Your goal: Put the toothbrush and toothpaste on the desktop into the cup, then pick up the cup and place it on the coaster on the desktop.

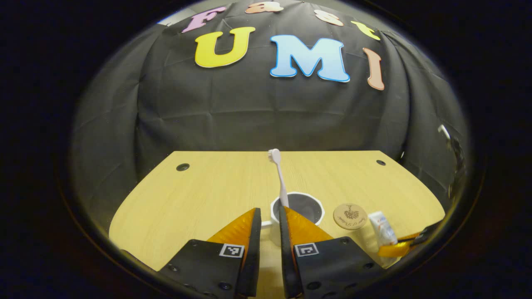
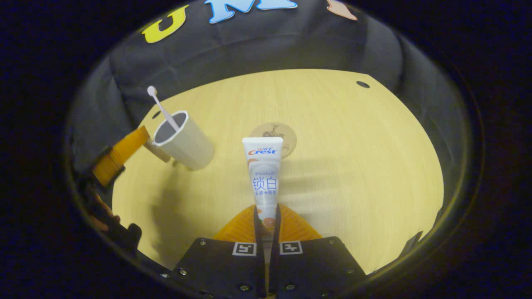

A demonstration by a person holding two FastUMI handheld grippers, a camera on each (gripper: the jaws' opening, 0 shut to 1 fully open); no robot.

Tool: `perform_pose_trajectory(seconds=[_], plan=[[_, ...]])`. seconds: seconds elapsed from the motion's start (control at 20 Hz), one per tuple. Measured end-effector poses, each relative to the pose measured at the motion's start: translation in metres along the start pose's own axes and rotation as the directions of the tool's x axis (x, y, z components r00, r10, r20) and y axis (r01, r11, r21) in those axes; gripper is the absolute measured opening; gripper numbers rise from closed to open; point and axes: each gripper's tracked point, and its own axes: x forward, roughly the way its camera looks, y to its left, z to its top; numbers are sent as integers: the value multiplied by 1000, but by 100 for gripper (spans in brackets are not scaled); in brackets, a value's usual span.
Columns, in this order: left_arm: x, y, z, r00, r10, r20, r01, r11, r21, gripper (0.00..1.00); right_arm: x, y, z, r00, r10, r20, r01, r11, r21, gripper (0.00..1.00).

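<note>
A white cup (image 1: 297,207) stands on the wooden table (image 1: 208,195) with a white toothbrush (image 1: 279,174) upright in it, head up. My left gripper (image 1: 269,211) is open a little right behind the cup, and the cup's handle (image 1: 266,224) lies in the gap. A round wooden coaster (image 1: 350,216) lies right of the cup. My right gripper (image 2: 266,220) is shut on the cap end of the toothpaste tube (image 2: 264,174), held above the table and pointing at the coaster (image 2: 275,135). The right gripper view has the cup (image 2: 185,143) at left with the left gripper (image 2: 124,153) beside it.
The table has round cable holes near its far corners (image 1: 182,167) (image 1: 380,162) (image 2: 363,84). Black cloth closes the booth behind the table. A hand (image 2: 104,220) holds the left gripper at the left edge of the right gripper view.
</note>
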Motion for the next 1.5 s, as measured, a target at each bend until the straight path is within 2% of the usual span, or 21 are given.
perform_pose_trajectory(seconds=[0.25, 0.35, 0.5, 0.65, 0.75, 0.85, 0.9, 0.95, 1.05, 1.2, 1.35, 1.5], plan=[[-18, 22, -14, 1000, 5, -21, -5, 1000, 5, 36, 3, 42, 66, 991, 86, 107, -93, 993, 71, 6], [-27, 33, -22, 999, 11, -33, -11, 1000, 12, 24, 7, 60, 88, 984, 116, 136, -129, 987, 94, 6], [-37, 55, -36, 998, 25, -58, -24, 1000, 11, 36, 11, 90, 122, 963, 178, 201, -205, 972, 118, 6], [-49, 81, -52, 995, 52, -84, -52, 999, 4, 36, 14, 119, 147, 936, 238, 258, -278, 952, 132, 6], [-55, 98, -64, 992, 74, -104, -75, 997, -6, 36, 20, 133, 155, 927, 257, 275, -299, 946, 125, 6], [-62, 117, -76, 988, 95, -124, -97, 995, -11, 36, 27, 142, 159, 923, 255, 287, -295, 950, 105, 6], [-64, 123, -79, 986, 104, -133, -106, 994, -11, 30, 31, 145, 160, 922, 253, 294, -291, 952, 94, 6], [-69, 128, -82, 984, 113, -139, -115, 993, -10, 36, 35, 149, 162, 919, 255, 300, -291, 953, 83, 6], [-79, 131, -84, 981, 125, -150, -128, 992, -11, 36, 42, 155, 159, 914, 257, 314, -287, 956, 55, 6], [-84, 134, -85, 977, 132, -165, -137, 990, -20, 36, 47, 160, 155, 902, 246, 356, -253, 967, -27, 6], [-85, 132, -89, 976, 129, -173, -136, 990, -29, 36, 45, 163, 155, 870, 242, 429, -212, 970, -117, 6], [-80, 124, -87, 978, 115, -175, -126, 991, -48, 36, 55, 158, 148, 870, 200, 450, -158, 979, -130, 6]])
